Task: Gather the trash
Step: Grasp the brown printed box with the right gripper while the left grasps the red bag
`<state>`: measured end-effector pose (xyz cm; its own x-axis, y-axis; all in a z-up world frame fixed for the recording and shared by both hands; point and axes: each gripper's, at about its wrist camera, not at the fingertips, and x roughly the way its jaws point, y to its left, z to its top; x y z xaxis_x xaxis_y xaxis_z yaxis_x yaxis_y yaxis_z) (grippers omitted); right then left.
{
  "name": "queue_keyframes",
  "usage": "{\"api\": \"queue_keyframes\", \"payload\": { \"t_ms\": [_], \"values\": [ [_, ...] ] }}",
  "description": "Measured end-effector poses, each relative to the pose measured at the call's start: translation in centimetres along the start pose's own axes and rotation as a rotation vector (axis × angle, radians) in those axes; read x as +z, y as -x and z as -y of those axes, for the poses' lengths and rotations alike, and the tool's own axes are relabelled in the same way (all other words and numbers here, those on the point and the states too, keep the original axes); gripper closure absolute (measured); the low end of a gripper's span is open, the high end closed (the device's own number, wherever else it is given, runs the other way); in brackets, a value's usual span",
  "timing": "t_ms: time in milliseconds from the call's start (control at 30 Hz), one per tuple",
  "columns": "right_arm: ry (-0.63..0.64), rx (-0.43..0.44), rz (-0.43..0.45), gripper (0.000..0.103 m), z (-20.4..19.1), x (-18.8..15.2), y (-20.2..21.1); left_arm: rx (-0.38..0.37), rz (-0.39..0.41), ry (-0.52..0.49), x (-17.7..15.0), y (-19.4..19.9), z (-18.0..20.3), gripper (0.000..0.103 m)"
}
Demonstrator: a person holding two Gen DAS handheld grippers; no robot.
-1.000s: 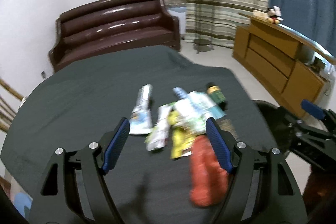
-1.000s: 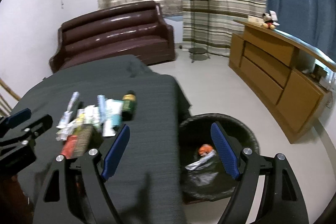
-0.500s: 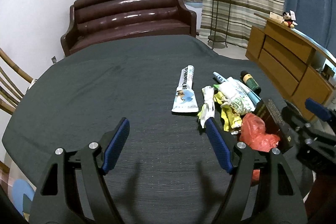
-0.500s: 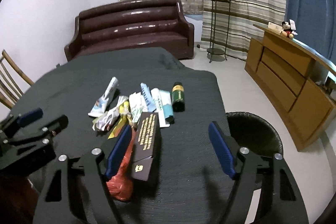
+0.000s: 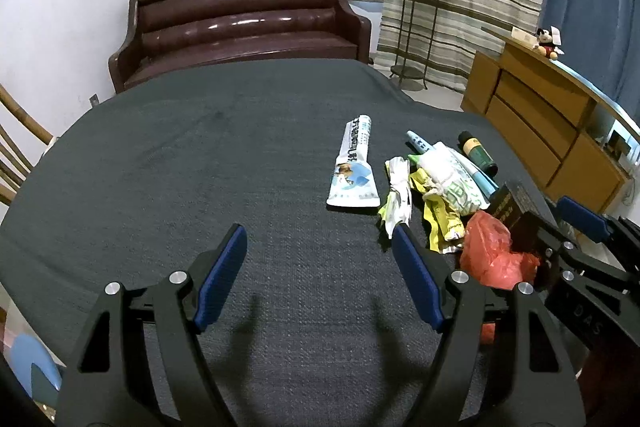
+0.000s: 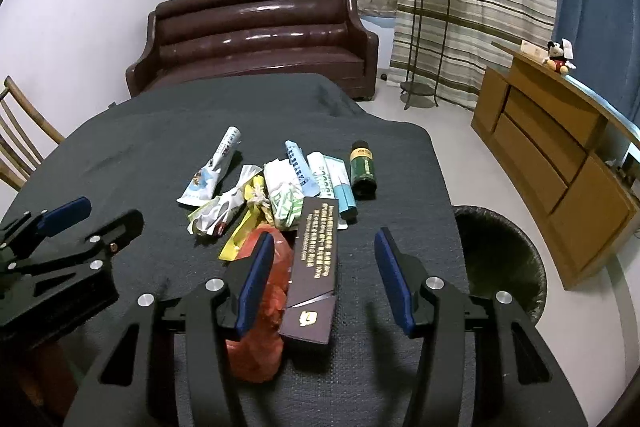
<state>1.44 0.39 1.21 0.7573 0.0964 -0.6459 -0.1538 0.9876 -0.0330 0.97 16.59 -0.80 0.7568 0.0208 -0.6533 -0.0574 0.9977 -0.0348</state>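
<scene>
A pile of trash lies on the dark table (image 5: 200, 155): a white toothpaste tube (image 5: 354, 163), crumpled wrappers (image 5: 400, 195), a green bottle (image 6: 363, 169), a red plastic bag (image 6: 272, 291) and a long dark box (image 6: 316, 267). My left gripper (image 5: 320, 275) is open and empty, left of the pile. My right gripper (image 6: 324, 275) is open, its jaws straddling the dark box, with the left finger against the red bag. The red bag (image 5: 492, 255) and the box (image 5: 516, 203) also show in the left wrist view.
A black-lined trash bin (image 6: 500, 259) stands on the floor right of the table. A brown sofa (image 6: 256, 35) is behind the table, a wooden cabinet (image 6: 560, 163) at the right, a plant stand (image 6: 424, 39) by the curtains, and a chair (image 6: 20, 143) at the left.
The right gripper swung from over the bin back to the table and now sits over the dark box. The left gripper moved left off the pile.
</scene>
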Motion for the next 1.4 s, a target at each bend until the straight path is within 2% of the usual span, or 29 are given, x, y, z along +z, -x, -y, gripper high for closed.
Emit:
{"api": "queue_keyframes", "payload": {
  "t_ms": [67,167,233,267,467,600,933,1267,1400],
  "values": [
    [-0.002,-0.004,-0.009,0.052,0.0,0.0,-0.3,-0.001,0.000,0.003,0.0,0.0,0.0,0.030],
    [-0.013,0.010,-0.032,0.060,0.2,-0.3,-0.9,-0.001,-0.004,0.003,-0.1,-0.1,0.0,0.030],
    [-0.017,0.029,-0.049,0.074,0.3,-0.5,-1.2,-0.003,-0.007,0.004,-0.2,-0.3,-0.1,0.030],
    [-0.019,0.042,-0.059,0.078,0.3,-0.6,-1.3,-0.003,-0.007,0.003,-0.2,-0.2,-0.2,0.030],
    [-0.017,0.047,-0.030,0.078,0.4,-0.5,-0.7,-0.014,-0.012,0.006,-0.3,-0.3,0.1,0.030],
    [0.007,0.009,0.003,0.078,0.8,-0.5,0.1,-0.038,-0.014,-0.004,-0.5,-0.2,1.4,0.029],
    [-0.012,-0.037,0.030,0.078,4.6,-1.2,1.4,-0.117,-0.031,-0.042,-0.7,0.0,6.2,0.029],
    [-0.047,-0.054,0.032,0.078,9.2,-1.7,1.6,-0.124,-0.033,-0.124,-1.1,0.1,10.7,0.029],
    [-0.054,-0.049,0.032,0.078,9.9,-2.0,1.6,-0.129,-0.063,-0.143,-1.8,-0.8,11.7,0.029]
  ]
}}
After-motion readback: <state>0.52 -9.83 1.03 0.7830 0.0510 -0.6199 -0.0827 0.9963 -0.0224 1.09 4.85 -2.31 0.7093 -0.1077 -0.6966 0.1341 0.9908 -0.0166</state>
